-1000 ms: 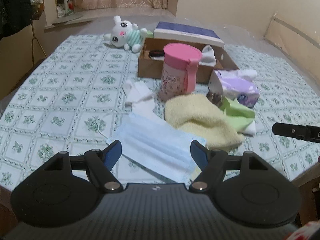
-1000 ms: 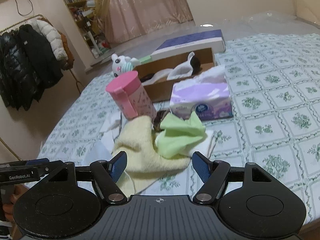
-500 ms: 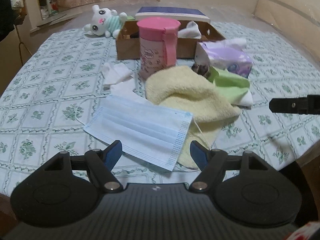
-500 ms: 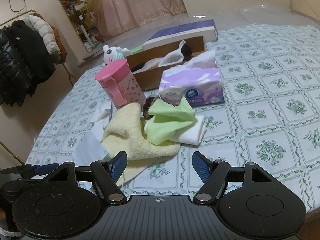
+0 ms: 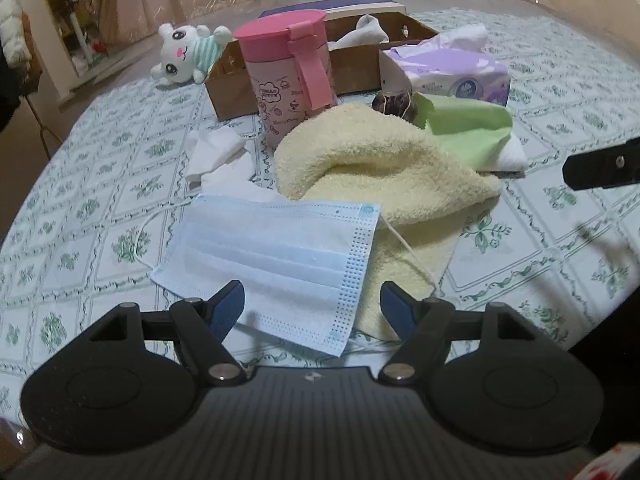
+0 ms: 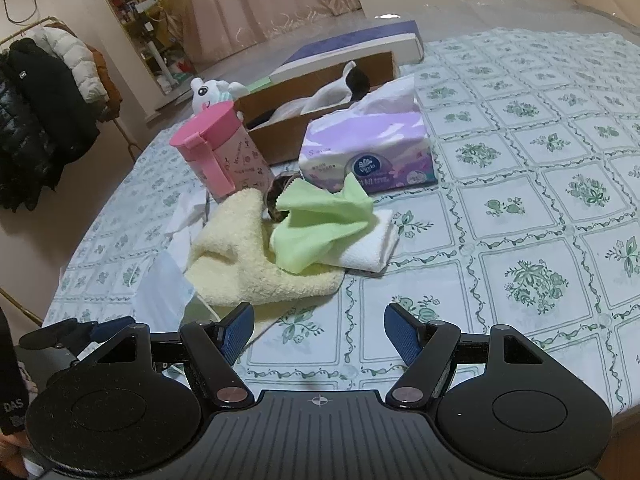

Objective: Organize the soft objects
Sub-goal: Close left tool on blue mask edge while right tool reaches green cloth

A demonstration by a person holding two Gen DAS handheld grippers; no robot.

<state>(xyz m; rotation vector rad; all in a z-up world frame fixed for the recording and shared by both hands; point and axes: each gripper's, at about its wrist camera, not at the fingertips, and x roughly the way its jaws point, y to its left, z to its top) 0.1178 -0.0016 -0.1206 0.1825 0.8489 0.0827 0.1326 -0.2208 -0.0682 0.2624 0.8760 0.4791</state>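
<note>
The left gripper (image 5: 311,304) hangs with its blue-padded jaws spread apart and empty, straddling the near edge of the pale blue pleated face mask (image 5: 276,256). A second ago the mask lay further ahead; the jaws have closed in on it, so the mask is likely the first thing to be picked up. The right gripper (image 6: 319,334) is also wide apart and holds nothing, and has drawn nearer the pile, just short of the cream terry towel (image 6: 256,268).

The mask overlaps that towel; on the towel rest a lime-green cloth (image 6: 320,220) and a folded white cloth (image 6: 368,248). Behind stand a brown cardboard box (image 5: 352,68) and a white plush bunny (image 5: 182,54).

The pink lidded cup (image 5: 288,76) reads "Hello Kitty". The logo on the lilac tissue pack (image 6: 372,152) is too small to read for certain.
</note>
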